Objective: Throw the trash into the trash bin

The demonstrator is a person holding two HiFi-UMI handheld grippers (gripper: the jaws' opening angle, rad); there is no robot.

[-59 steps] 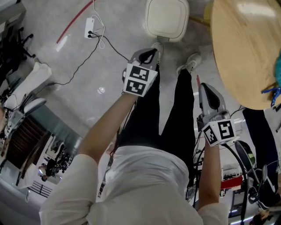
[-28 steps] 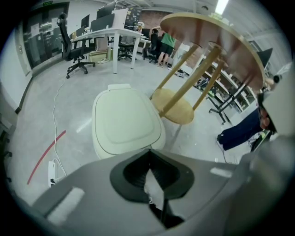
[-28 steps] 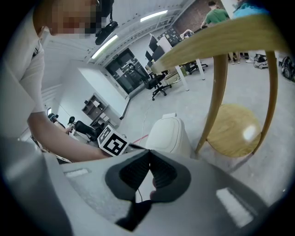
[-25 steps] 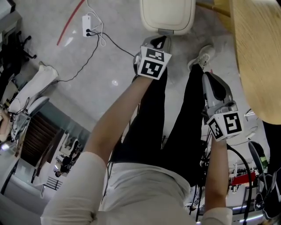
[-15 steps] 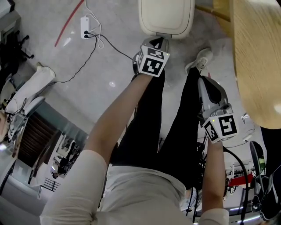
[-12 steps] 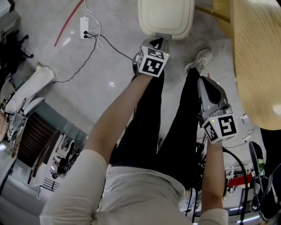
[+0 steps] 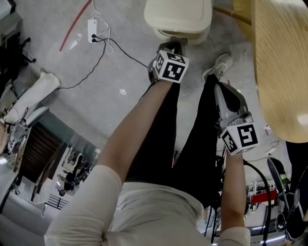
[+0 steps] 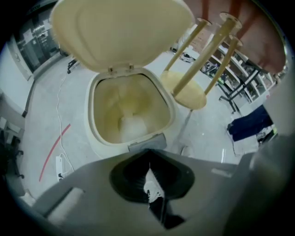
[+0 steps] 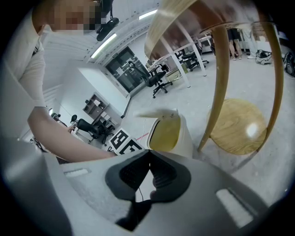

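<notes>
Trash, a small white crumpled paper scrap (image 8: pixel 151 188), sits pinched in my left gripper (image 8: pixel 149 168) near the front rim of the open cream plastic trash bin (image 8: pixel 94 133). It looks light, soft and drift-prone. My right gripper (image 9: pixel 150 170) is closed, empty.

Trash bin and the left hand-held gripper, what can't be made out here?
Trash bin: head view, raised lid covers its inside, top edge cuts the lid.
White scrap in left hand-held gripper: left gripper view, too small to identify.
Pale lump in bin: left gripper view, blurred.
</notes>
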